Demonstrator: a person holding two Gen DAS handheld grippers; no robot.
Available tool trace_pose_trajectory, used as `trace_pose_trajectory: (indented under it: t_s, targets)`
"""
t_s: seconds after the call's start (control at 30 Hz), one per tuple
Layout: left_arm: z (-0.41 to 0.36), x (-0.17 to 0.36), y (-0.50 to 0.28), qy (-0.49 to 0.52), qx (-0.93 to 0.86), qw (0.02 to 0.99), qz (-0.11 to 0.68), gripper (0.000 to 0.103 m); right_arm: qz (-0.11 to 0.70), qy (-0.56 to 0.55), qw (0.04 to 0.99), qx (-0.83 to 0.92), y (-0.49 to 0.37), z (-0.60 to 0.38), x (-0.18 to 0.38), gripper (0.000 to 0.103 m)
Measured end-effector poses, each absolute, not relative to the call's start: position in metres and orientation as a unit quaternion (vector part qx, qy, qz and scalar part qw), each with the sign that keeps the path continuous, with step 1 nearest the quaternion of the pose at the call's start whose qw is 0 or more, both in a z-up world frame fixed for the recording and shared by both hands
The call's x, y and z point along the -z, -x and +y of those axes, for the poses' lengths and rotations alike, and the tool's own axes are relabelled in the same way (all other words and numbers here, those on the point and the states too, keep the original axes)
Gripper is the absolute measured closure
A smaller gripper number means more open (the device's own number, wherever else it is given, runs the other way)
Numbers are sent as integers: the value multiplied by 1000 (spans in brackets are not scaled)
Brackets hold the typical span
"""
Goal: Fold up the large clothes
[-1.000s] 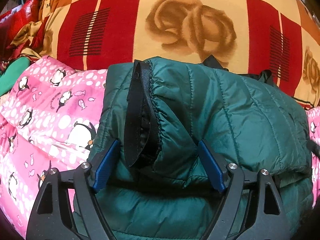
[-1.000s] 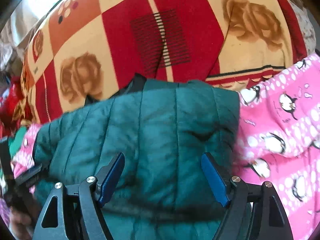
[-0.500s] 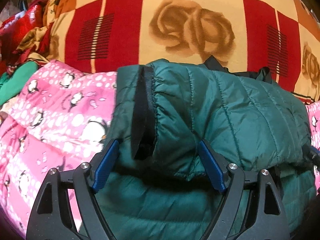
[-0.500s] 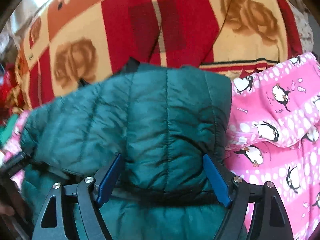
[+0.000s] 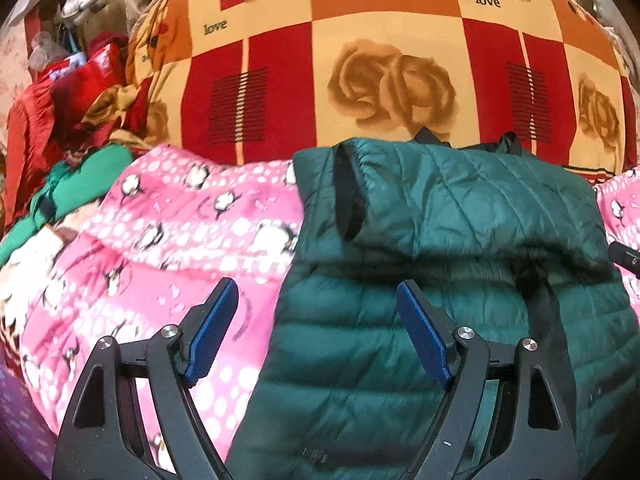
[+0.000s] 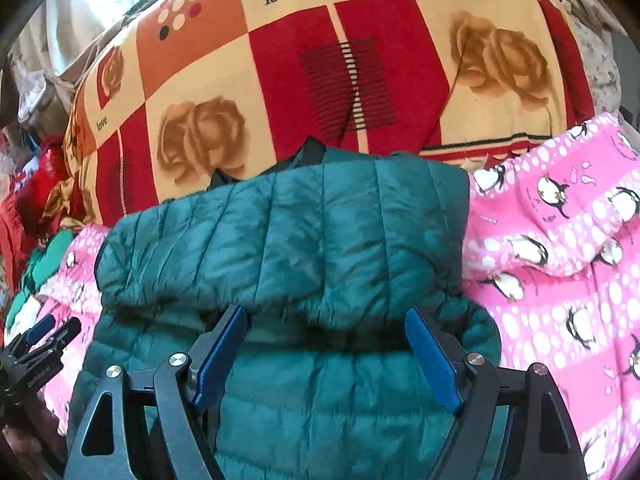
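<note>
Okay, left wrist view first. Left tool (image 5: pixel 316 328) has its jaws spread wide with nothing gripped. It sits over the left edge of the green puffer jacket (image 5: pixel 460 220): the right blue pad is over the quilted fabric, the left pad over the pink penguin blanket (image 5: pixel 192 224). Can't tell if the right pad touches the cloth. Jacket lies on the pink blanket, top part folded down over the lower body, fold edge running across just beyond the pads. A black-lined cuff or hem opening shows at the folded part's left end. A black strip runs down the lower right of the jacket. Behind it, a red and orange checked blanket (image 5: pixel 400 40) with roses and "love" print. Heap of red and green clothes (image 5: pixel 72 120) at far left.

Right wrist view. Right tool (image 6: pixel 326 354), jaws wide apart, holds nothing. Both pads sit just below the fold edge, over the lower layer; contact unclear. Jacket fills the centre, quilted, shiny dark green, folded flap rumpled along its lower edge. Black lining peeks out at the top edge. Pink blanket on both sides. Left tool visible at the lower left edge, beside the jacket.
</note>
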State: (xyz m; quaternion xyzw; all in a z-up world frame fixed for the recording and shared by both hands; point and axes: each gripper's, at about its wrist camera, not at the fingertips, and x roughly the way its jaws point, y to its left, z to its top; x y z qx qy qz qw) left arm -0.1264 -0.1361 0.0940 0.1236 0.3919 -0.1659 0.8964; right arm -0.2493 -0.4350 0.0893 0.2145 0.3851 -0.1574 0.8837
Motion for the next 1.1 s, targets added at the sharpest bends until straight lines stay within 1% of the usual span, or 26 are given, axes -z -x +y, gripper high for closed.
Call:
trace_pose_trajectory:
  t_s: [0.27, 0.53, 1.1]
  targets:
    - [-106, -89, 150, -106, 162, 887, 418, 21, 417, -219, 867, 164, 284, -423, -78, 24]
    - [-96, -79, 171, -111, 166, 882, 428, 21, 438, -204, 859, 168, 319, -410, -68, 24]
    - [-81, -70, 205, -128, 165, 881, 425, 21, 468, -175, 852, 158, 367, -387, -59, 24]
